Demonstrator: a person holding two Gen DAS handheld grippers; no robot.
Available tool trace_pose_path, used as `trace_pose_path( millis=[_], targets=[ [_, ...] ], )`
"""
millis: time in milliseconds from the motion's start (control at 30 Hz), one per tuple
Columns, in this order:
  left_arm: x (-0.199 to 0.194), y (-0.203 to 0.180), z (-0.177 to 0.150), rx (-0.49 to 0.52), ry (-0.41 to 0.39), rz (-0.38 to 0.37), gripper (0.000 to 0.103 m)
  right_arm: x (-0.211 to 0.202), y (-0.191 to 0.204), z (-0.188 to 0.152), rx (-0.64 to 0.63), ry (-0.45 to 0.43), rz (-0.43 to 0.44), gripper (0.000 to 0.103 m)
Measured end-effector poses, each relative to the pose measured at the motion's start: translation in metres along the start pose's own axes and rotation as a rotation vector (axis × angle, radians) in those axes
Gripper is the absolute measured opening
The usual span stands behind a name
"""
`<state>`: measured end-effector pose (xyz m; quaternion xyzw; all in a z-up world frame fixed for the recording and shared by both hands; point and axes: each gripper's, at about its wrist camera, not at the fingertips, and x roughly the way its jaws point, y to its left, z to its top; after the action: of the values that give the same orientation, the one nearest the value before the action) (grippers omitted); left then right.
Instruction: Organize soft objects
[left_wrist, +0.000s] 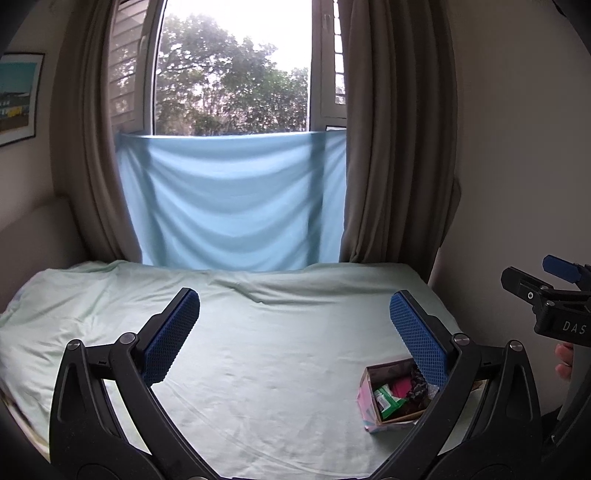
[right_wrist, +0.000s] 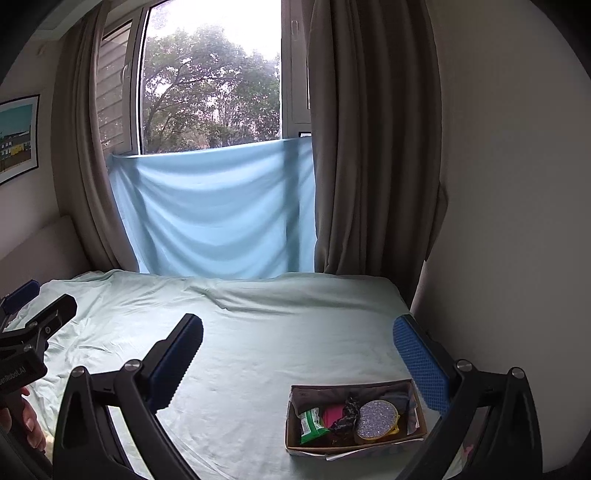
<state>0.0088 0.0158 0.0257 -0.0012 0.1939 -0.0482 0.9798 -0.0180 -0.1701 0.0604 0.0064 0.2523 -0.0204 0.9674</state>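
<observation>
A small open cardboard box (right_wrist: 354, 443) sits on the pale green bed sheet (right_wrist: 258, 350) at the near right. It holds a green packet (right_wrist: 310, 424), a red soft item (right_wrist: 332, 413), a dark scrunchie (right_wrist: 347, 415) and a glittery round pouch (right_wrist: 376, 419). The box also shows in the left wrist view (left_wrist: 395, 398), partly behind the right finger. My left gripper (left_wrist: 295, 325) is open and empty above the sheet. My right gripper (right_wrist: 297, 350) is open and empty, just above and left of the box.
A light blue cloth (left_wrist: 229, 199) hangs under the window between brown curtains (left_wrist: 391, 147). A wall (right_wrist: 509, 221) runs along the bed's right side. A padded headboard (left_wrist: 33, 236) stands at the left. Each gripper shows at the other view's edge.
</observation>
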Motion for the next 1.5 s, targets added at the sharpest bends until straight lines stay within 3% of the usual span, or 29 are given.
trace_pose_path(
  millis=[1500],
  targets=[
    [0.0075,-0.0092,-0.0087,-0.011,0.038,0.026,0.103,-0.0033,-0.0061,0.0019,0.017,-0.014,-0.008,0.103]
  ],
)
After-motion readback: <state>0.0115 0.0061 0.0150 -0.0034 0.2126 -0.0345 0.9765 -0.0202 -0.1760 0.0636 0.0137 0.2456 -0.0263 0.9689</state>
